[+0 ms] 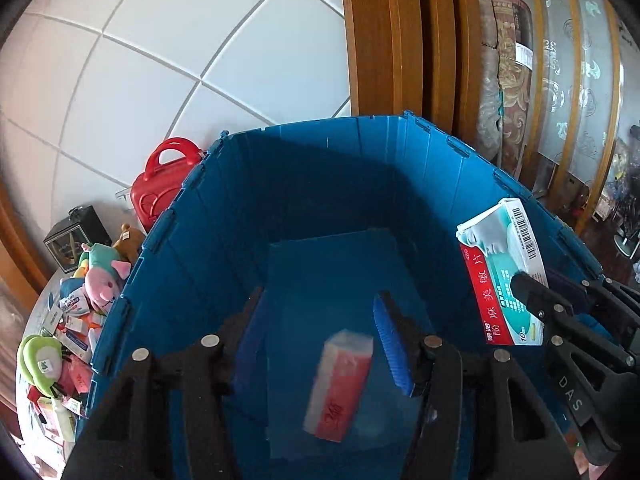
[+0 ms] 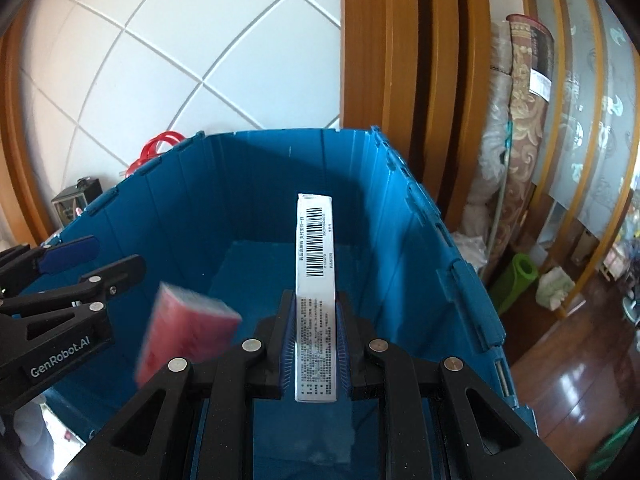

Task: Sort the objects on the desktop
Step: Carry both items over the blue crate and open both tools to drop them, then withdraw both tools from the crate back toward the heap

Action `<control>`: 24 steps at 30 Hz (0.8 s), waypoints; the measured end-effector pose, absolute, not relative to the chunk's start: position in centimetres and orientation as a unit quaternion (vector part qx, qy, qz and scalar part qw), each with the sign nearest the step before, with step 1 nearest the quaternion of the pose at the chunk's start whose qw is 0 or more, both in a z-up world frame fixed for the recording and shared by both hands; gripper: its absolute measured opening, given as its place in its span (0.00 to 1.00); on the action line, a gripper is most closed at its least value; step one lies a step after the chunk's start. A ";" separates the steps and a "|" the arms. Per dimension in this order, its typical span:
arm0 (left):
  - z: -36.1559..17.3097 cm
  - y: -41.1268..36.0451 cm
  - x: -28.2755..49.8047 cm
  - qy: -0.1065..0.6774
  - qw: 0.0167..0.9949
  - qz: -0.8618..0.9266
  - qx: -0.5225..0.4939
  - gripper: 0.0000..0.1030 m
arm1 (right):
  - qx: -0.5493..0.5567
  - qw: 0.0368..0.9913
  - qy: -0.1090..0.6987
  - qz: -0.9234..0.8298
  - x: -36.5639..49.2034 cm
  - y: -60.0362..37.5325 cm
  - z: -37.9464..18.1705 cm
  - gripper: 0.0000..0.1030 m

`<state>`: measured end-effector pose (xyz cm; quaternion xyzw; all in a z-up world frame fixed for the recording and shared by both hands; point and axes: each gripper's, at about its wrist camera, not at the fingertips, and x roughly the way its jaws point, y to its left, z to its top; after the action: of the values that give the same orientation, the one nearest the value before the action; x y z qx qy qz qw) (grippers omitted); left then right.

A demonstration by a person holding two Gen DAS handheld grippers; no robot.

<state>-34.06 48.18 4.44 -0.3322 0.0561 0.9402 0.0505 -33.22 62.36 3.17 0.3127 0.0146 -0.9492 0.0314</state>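
A white box (image 2: 315, 304) is clamped edge-on in the right gripper (image 2: 315, 344) over the blue crate (image 2: 420, 264). The left gripper (image 1: 320, 344) is spread wide, with a blurred red-and-white packet (image 1: 340, 384) seen between its fingers inside the crate. Toys (image 1: 102, 276) are heaped on the bench (image 1: 38, 312) left of the crate.

A lived-in domestic room, indicated by white tiled wall (image 1: 168, 40), varnished wooden door frame (image 1: 384, 36) and polished dark wood floor (image 2: 576, 364). Rolled patterned carpets (image 2: 520, 136) lean upright against a frosted glass sliding door (image 2: 592, 92), with a rolled green mat (image 2: 516, 276) on the floor at their foot. To the left of a blue folding crate (image 1: 192, 240), a cluttered surface (image 1: 38, 312) carries soft toys (image 1: 104, 280), small medicine-type boxes (image 1: 72, 340), a red toy case (image 1: 160, 184) and a small dark clock-like box (image 1: 74, 236), household items rather than shop or laboratory stock.
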 end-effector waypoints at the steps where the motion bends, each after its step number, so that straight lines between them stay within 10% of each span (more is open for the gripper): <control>1: 4.4 48.1 -34.0 0.055 0.051 0.941 -0.331 0.57 | 0.316 0.030 0.015 -0.948 -33.4 62.4 3.1 0.18; 11: 4.3 47.1 -33.7 0.044 0.057 0.939 -0.335 0.60 | 0.329 0.010 0.023 -0.944 -33.7 62.5 2.6 0.22; 19: 4.7 46.2 -32.7 0.033 0.059 0.942 -0.328 0.60 | 0.298 0.002 0.031 -0.954 -31.9 62.1 3.8 0.87; 24: 5.5 45.4 -31.1 0.022 0.071 0.947 -0.312 0.60 | 0.266 -0.015 0.046 -0.963 -30.0 61.5 5.0 1.00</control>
<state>-31.09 45.38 5.51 -0.3117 0.0222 0.9473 0.0708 -30.01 61.55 4.98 0.2657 0.0457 -0.9628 -0.0149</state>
